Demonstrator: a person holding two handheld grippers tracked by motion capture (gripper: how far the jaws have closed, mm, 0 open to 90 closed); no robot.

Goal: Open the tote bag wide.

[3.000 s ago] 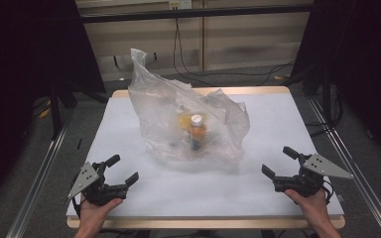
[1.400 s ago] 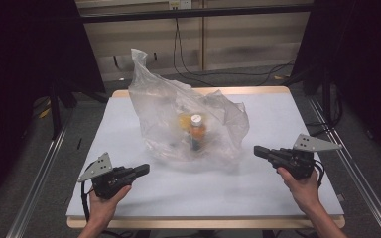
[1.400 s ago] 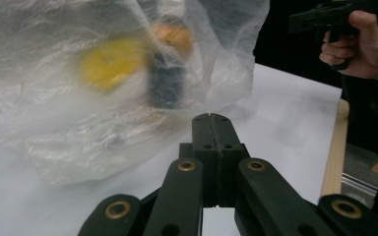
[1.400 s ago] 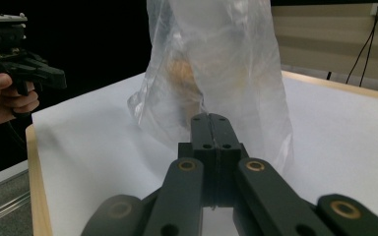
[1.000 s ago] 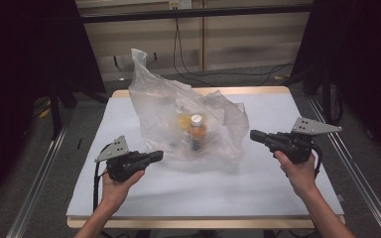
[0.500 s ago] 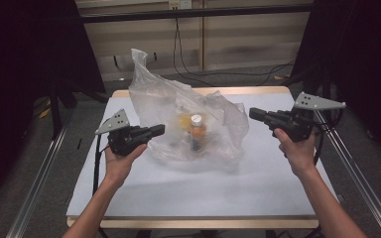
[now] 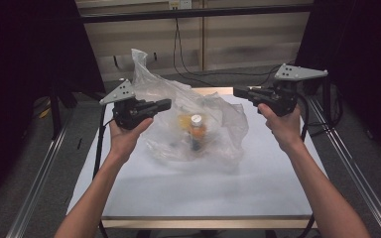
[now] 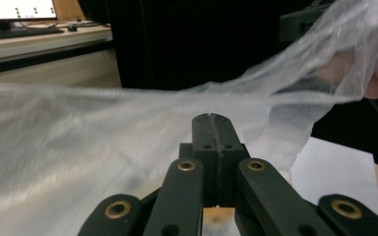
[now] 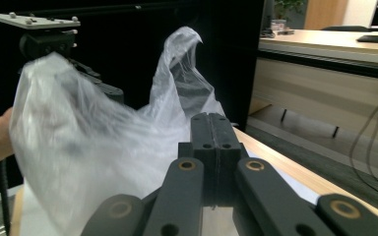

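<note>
**Two tools raised on either side of a clear plastic bag**

We see a crumpled clear plastic bag (image 7: 193, 119) sitting near the middle of a white-topped counter (image 7: 188, 188) with a pale wooden edge. Inside the bag stands a small orange bottle with a white cap (image 7: 196, 130), upright and blurred by the film.

The left tool (image 7: 164, 104) is held up at the bag's left side, its tip against or just above the plastic; we cannot tell if it touches. In the left gripper view its jaws are pressed flat together with nothing between them, and the bag's film spreads right in front of them. The right tool (image 7: 237, 91) is held up at the bag's right side, a little apart from it, jaws likewise clenched on nothing in the right gripper view.

Around the counter are metal rails (image 7: 39, 183) on the floor, black cables (image 7: 188, 54) behind, and dark curtains on both sides.
</note>
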